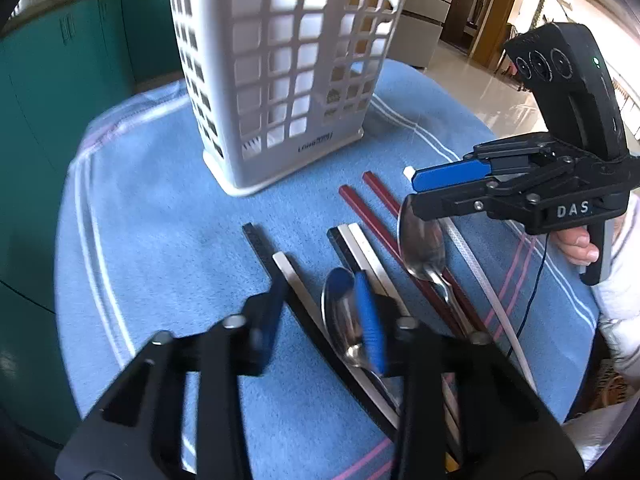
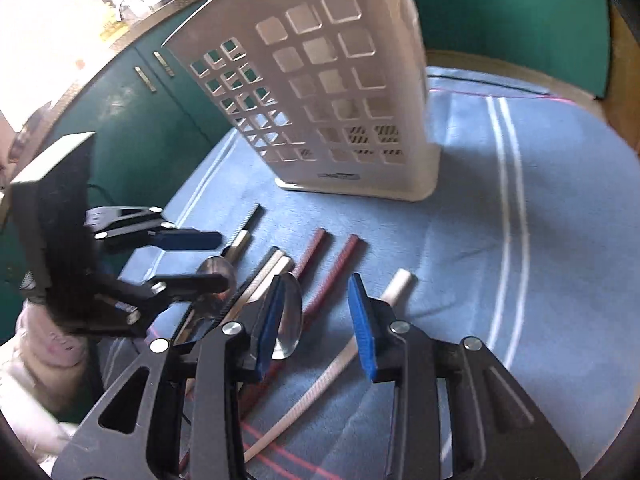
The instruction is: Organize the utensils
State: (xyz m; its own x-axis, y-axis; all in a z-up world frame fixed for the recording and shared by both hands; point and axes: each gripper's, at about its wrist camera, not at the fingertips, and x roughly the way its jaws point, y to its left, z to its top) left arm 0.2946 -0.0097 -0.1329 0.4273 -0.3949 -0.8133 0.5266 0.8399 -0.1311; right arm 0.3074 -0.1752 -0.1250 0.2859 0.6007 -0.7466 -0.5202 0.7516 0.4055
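A white slotted utensil caddy (image 1: 280, 80) (image 2: 320, 100) stands upright on a blue cloth (image 1: 160, 240). In front of it lie black (image 1: 260, 248), silver (image 1: 292, 276), red (image 1: 372, 220) (image 2: 320, 280) and white (image 2: 396, 284) chopsticks and two metal spoons. My left gripper (image 1: 320, 316) (image 2: 222, 258) hovers partly open over one spoon (image 1: 340, 312) and the silver and black chopsticks. Its pads press on nothing. My right gripper (image 2: 316, 324) (image 1: 412, 191) hangs partly open above the other spoon (image 1: 422, 244) (image 2: 290, 320) and the red chopsticks, gripping nothing.
Green cabinets (image 1: 60, 80) (image 2: 140, 120) stand behind the table. The cloth's right part (image 2: 540, 220) is bare. A person's hand (image 1: 580, 244) holds the right gripper's handle. A thin black cable (image 1: 534, 296) hangs from the right gripper down to the cloth.
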